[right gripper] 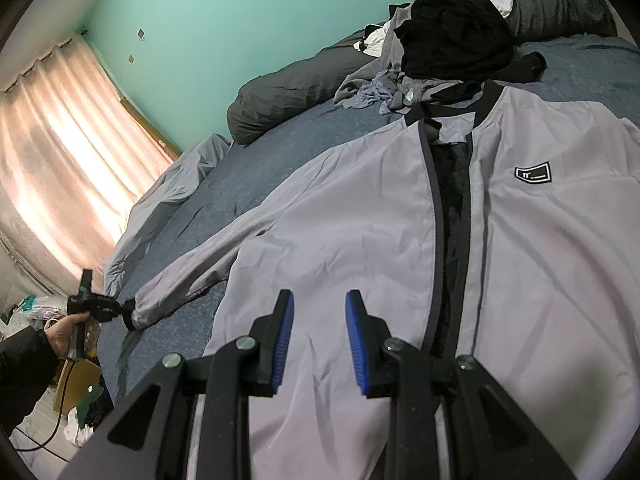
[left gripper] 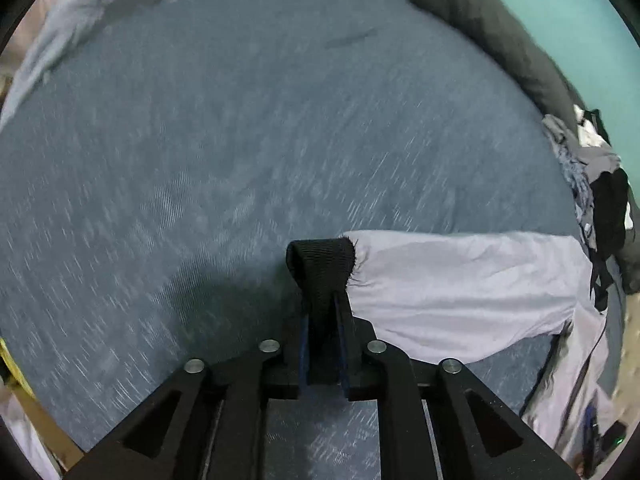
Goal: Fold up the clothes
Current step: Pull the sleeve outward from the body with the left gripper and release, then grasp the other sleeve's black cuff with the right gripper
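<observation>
A blue bedspread point(right gripper: 280, 176) covers a bed set against a mint-green wall point(right gripper: 224, 20), with pale pink curtains point(right gripper: 60, 152) glowing at a window beyond the bed's far left corner. A long dark bolster point(right gripper: 288, 88) lies where the bed meets the wall, and a heap of dark and grey clothes point(right gripper: 436, 56) sits beside it, just past the jacket's collar.

The grey jacket point(right gripper: 360, 240) lies face up on the bedspread, front open, its black zip line running lengthwise from the hem near the right gripper to the black collar nearest the heap. A small black chest patch point(right gripper: 534, 174) sits right of the zip. One sleeve point(right gripper: 192, 276) stretches out left from the jacket's body, toward the bed's edge.

The left gripper point(left gripper: 324, 304), held in a person's hand point(right gripper: 66, 332), has the sleeve's black cuff point(left gripper: 320, 268) between its nearly closed pads; only the cuff is pinched. The right gripper point(right gripper: 320, 338) hangs over the jacket's lower front, its blue pads parted, with nothing between them.
</observation>
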